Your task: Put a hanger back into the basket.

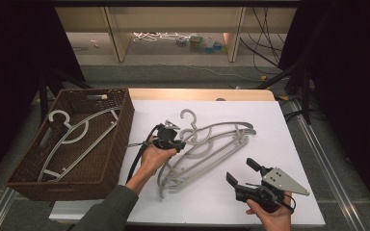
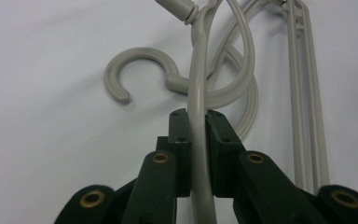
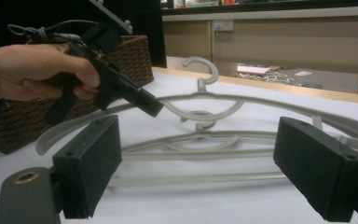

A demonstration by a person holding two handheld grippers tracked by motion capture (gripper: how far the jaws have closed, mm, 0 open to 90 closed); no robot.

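Two grey hangers (image 1: 207, 144) lie on white table (image 1: 270, 120) beside wicker basket (image 1: 111, 149).

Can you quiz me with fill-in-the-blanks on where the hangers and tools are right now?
1. The left tool is shut on the arm of a grey ____.
2. The right tool has its jaws ____, with nothing between them.
3. One hanger already lies inside the wicker ____.
4. The remaining hangers lie on the ____ tabletop.

Missing words: hanger; open; basket; white
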